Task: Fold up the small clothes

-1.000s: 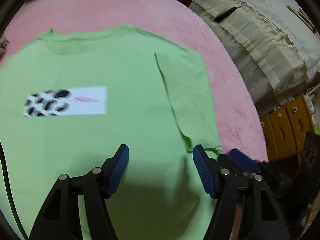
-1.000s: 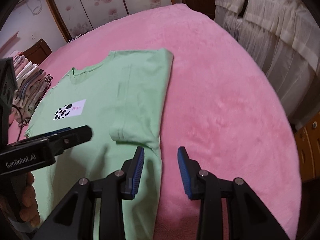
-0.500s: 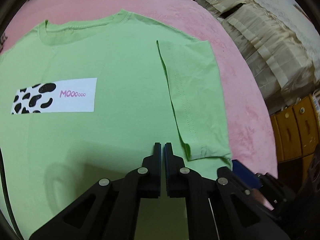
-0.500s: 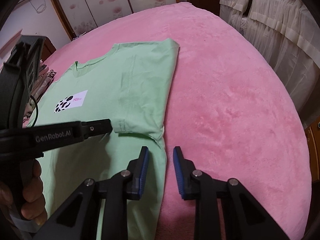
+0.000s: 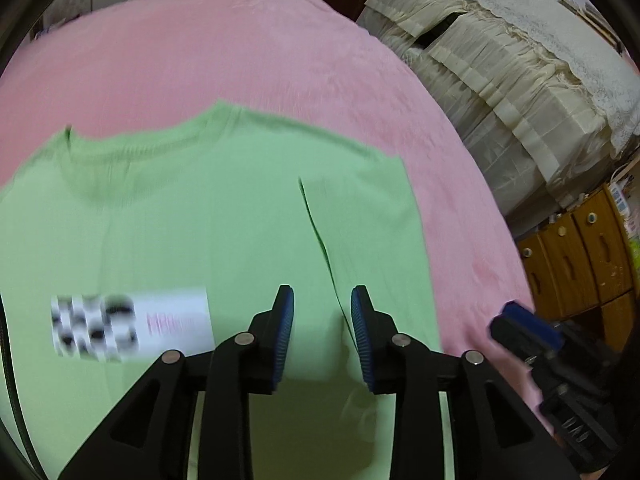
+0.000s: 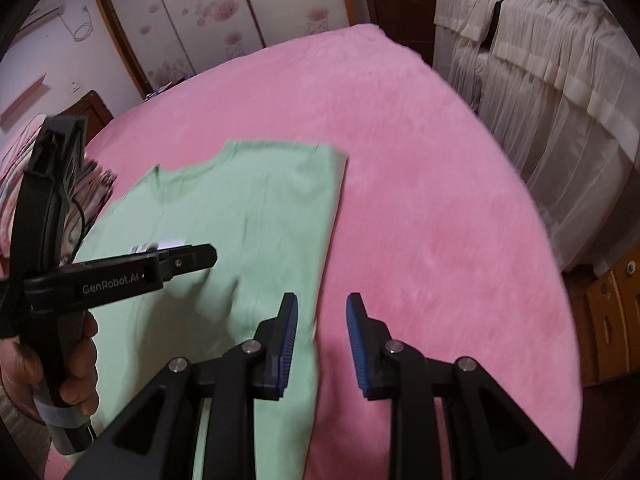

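A pink plush bed cover (image 6: 420, 200) carries a light green cotton T-shirt (image 5: 208, 216) lying flat toward its left edge, right sleeve folded inward. The left tongs (image 5: 322, 336) are opening above the shirt, gripping nothing. The right tongs (image 6: 321, 340) stand parted over its right edge (blurred, seemingly clear of the cloth).

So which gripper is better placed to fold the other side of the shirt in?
Probably the left. The left gripper hangs over the middle of the shirt, jaws opening and nothing between them, nearer the unfolded side. The right gripper hovers open at the edge already folded, half over the pink cover.
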